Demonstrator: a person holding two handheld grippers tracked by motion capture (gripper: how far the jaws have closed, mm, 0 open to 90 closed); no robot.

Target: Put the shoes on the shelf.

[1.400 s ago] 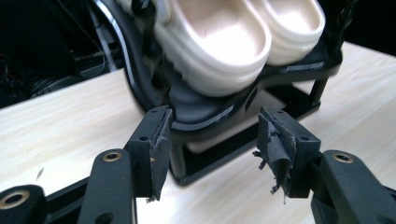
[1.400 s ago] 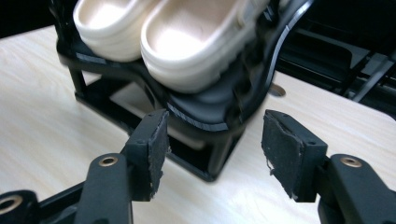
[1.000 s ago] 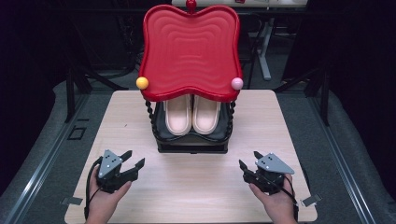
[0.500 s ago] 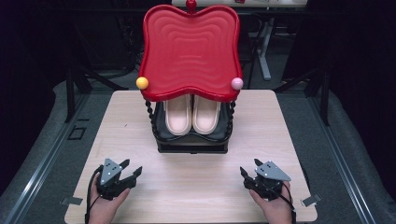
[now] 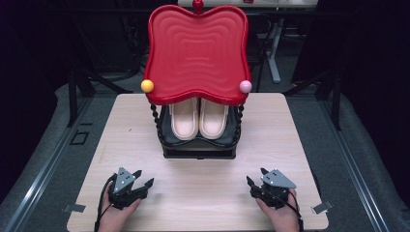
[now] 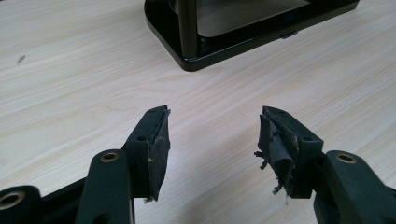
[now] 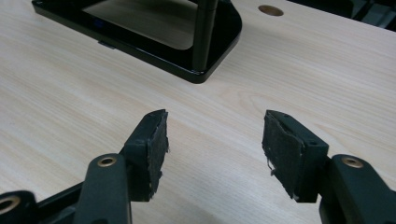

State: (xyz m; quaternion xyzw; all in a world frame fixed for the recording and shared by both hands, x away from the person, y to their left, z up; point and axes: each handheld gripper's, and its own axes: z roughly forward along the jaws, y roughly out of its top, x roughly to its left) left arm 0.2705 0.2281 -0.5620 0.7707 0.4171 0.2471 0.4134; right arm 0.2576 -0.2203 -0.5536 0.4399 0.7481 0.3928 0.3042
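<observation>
While both tools rest low at the near edge, the scene reads as follows.

Left gripper (image 5: 140, 183): fingers (image 6: 154, 140) spread wide with bare wood between them, holding nothing; the pad on the far finger in the left gripper view is frayed.

Right gripper (image 5: 257, 181): fingers (image 7: 150, 140) parted about as wide, nothing between them, held just above the wood.

Hands: a hand wraps each gripper from the bottom edge of the high view, the left hand (image 5: 116, 215) and the right hand (image 5: 280, 215), with a cable trailing from each tool.

Glossy black two-tier rack (image 5: 199, 145): ahead of both sets of fingers and well apart from them, standing at the middle of the worktop; its rounded base corner (image 6: 187, 60) lies beyond the left fingers, its other near corner (image 7: 205, 70) beyond the right ones.

Pair of pale pink slippers (image 5: 198, 118): side by side on the rack's lower shelf, toes toward the person, touched by neither gripper.

Red wavy-edged plastic tray (image 5: 196, 53): forms the rack's top tier, over the slippers, on twisted black posts, with a yellow ball (image 5: 147, 86) at its front left corner and a pink ball (image 5: 245, 86) at its front right.

Light wood-grain worktop (image 5: 203, 193): bare between the two grippers; a round hole (image 7: 271, 10) shows beyond the rack in the right gripper view.
</observation>
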